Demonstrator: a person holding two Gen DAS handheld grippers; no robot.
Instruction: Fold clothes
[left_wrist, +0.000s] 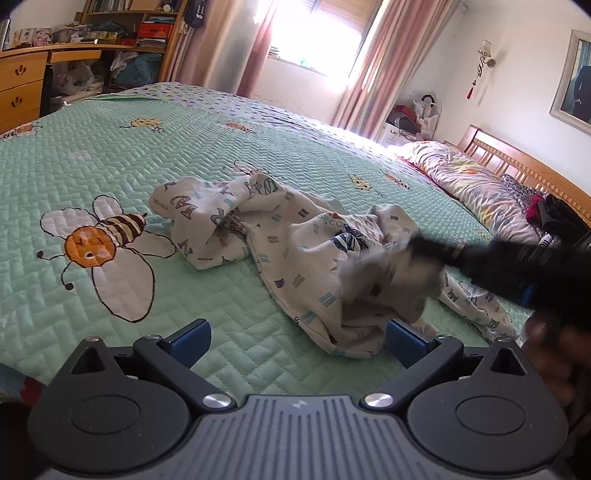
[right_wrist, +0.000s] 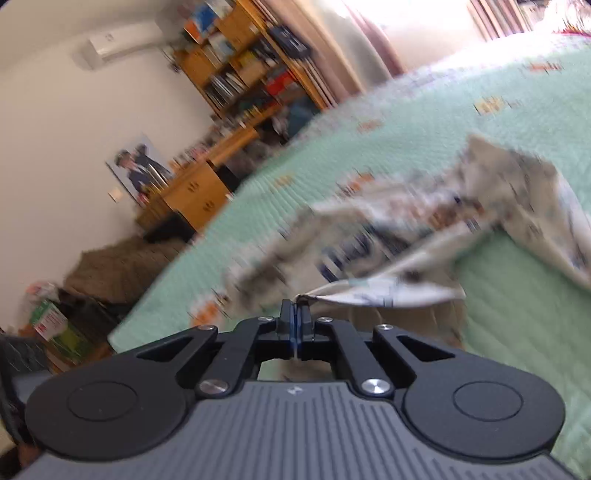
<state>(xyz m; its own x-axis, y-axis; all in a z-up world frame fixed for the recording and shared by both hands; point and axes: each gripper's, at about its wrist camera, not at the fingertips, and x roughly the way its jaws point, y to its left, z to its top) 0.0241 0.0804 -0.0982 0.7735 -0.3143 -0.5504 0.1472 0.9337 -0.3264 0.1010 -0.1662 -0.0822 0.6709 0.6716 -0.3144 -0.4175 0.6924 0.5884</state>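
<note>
A crumpled white garment (left_wrist: 273, 236) printed with letters and small blue stripes lies on the green quilted bed (left_wrist: 110, 155). My left gripper (left_wrist: 297, 341) hovers low over the bed just in front of the garment's near hem, jaws wide apart and empty. My right gripper (left_wrist: 417, 254) reaches in from the right, blurred, with cloth bunched at its tip. In the right wrist view the right gripper (right_wrist: 295, 306) is shut on a pinched edge of the garment (right_wrist: 388, 295), which stretches up and away from the bed (right_wrist: 517, 332).
A floral pillow (left_wrist: 476, 184) and dark clothes (left_wrist: 554, 218) lie by the wooden headboard (left_wrist: 517, 155) at right. A wooden desk with drawers (left_wrist: 22, 85) and bookshelves (left_wrist: 140, 26) stand beyond the bed's far left. Bags (left_wrist: 417, 118) sit under the curtained window.
</note>
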